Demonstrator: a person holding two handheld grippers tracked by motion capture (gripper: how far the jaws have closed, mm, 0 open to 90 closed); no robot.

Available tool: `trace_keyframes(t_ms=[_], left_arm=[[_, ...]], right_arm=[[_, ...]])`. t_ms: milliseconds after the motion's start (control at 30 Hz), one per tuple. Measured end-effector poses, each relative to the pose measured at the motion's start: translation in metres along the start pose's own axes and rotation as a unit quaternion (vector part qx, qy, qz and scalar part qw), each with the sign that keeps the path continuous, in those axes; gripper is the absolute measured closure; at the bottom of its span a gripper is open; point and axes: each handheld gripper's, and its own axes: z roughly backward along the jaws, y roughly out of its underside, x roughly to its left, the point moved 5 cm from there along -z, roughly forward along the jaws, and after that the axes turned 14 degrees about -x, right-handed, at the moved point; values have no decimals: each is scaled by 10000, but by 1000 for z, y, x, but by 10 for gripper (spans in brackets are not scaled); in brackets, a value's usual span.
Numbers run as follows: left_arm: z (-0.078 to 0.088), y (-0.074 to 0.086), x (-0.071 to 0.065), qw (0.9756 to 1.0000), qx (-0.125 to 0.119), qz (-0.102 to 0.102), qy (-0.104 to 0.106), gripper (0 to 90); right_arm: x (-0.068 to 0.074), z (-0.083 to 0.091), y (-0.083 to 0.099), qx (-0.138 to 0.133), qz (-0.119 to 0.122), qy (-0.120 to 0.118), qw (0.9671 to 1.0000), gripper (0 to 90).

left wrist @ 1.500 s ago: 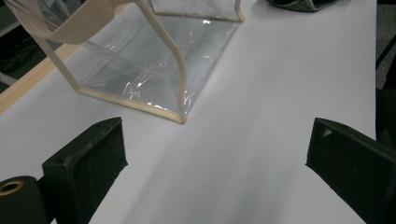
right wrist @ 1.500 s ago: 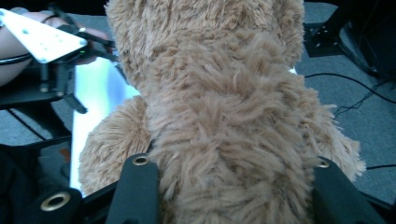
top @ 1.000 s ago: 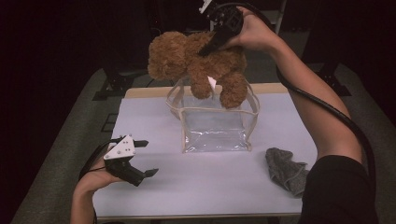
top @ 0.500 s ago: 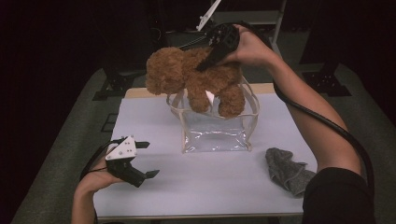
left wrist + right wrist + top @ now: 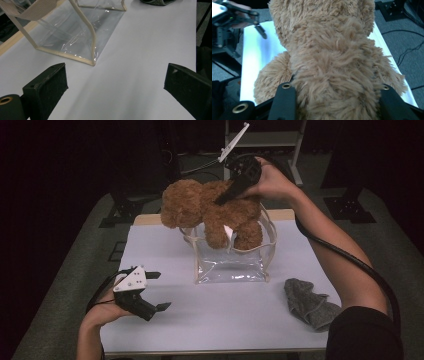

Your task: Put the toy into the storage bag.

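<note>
Above the clear, boxy plastic bag (image 5: 230, 262), the right gripper's (image 5: 226, 197) fingers clench a shaggy brown teddy bear (image 5: 210, 210); the left gripper's (image 5: 159, 291) gape.

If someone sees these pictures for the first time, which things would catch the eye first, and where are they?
First the brown teddy bear, gripped by the right gripper above the open clear bag at the table's far middle, its legs reaching into the bag's mouth. Then the left gripper, jaws open over the white table at the near left, and a grey cloth at the near right.
</note>
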Motion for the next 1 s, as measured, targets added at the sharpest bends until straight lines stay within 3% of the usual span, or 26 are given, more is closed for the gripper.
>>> trace_keyframes(t_ms=[200, 500, 633, 800, 1000], left_arm=[[-1, 2, -1, 10000, 61, 5, 56, 39], [-2, 2, -2, 9999, 70, -17, 70, 39], [-1, 1, -2, 10000, 68, -17, 66, 39], [-3, 3, -2, 9999, 99, -10, 90, 39], [-2, 2, -3, 9999, 80, -21, 85, 39]], right_arm=[[-25, 6, 9, 56, -191, 221, 9996, 559], [-40, 17, 11, -109, -410, 415, 9982, 558], [-45, 19, 14, -57, -419, 523, 9977, 557], [-45, 19, 17, -37, -382, 557, 9977, 555], [-32, 7, 26, 155, -271, 452, 9985, 553]])
